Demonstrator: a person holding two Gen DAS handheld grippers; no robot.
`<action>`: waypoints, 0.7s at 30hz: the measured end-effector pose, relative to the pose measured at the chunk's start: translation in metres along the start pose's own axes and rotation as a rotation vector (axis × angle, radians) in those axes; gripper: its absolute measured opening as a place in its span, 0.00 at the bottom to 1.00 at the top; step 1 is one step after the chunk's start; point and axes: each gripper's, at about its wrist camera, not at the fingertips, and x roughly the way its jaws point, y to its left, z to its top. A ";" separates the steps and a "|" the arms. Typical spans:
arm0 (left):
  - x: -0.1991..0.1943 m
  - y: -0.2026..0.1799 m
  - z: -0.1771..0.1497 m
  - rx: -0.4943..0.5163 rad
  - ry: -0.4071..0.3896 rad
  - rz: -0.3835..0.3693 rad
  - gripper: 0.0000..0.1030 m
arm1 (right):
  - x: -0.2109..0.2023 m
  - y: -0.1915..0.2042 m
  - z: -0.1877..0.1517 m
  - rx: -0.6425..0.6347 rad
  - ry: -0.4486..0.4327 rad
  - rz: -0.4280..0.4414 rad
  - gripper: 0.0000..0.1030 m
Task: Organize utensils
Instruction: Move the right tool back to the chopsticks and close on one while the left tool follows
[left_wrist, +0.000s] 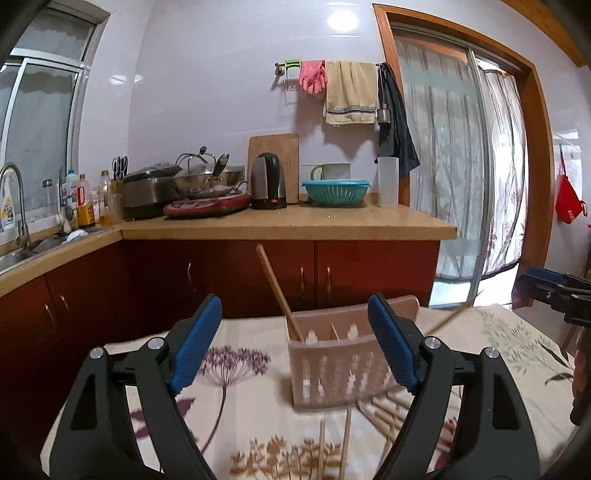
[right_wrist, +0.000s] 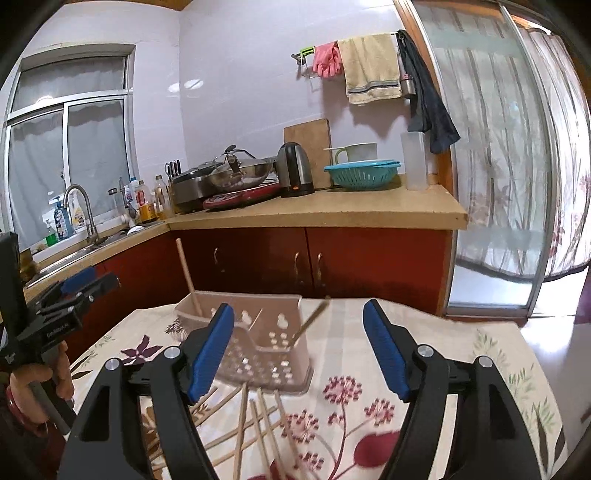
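A pinkish perforated utensil holder (left_wrist: 334, 363) (right_wrist: 255, 343) stands on the floral tablecloth. A wooden chopstick (left_wrist: 279, 291) (right_wrist: 187, 271) leans in its left end, and a blurred chopstick (right_wrist: 310, 319) (left_wrist: 448, 317) tilts into its right end. Several loose wooden chopsticks (left_wrist: 380, 413) (right_wrist: 255, 424) lie on the cloth in front of the holder. My left gripper (left_wrist: 295, 343) is open and empty, its pads either side of the holder. My right gripper (right_wrist: 299, 347) is open and empty above the loose chopsticks. Each gripper shows at the edge of the other view.
The table (left_wrist: 243, 373) (right_wrist: 424, 347) has a floral cloth. Behind it stands a kitchen counter (left_wrist: 288, 225) (right_wrist: 325, 210) with red cabinets, a kettle, pans, a teal colander (left_wrist: 334, 192) and a sink at left. A glass sliding door (left_wrist: 461, 166) is on the right.
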 end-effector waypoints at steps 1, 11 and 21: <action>-0.005 0.001 -0.006 -0.007 0.006 0.001 0.77 | -0.003 0.002 -0.006 0.004 0.004 0.001 0.68; -0.039 0.006 -0.064 -0.037 0.074 0.032 0.77 | -0.029 0.023 -0.089 -0.025 0.013 -0.019 0.60; -0.064 0.006 -0.125 -0.026 0.148 0.071 0.77 | -0.027 0.042 -0.174 -0.070 0.132 0.077 0.41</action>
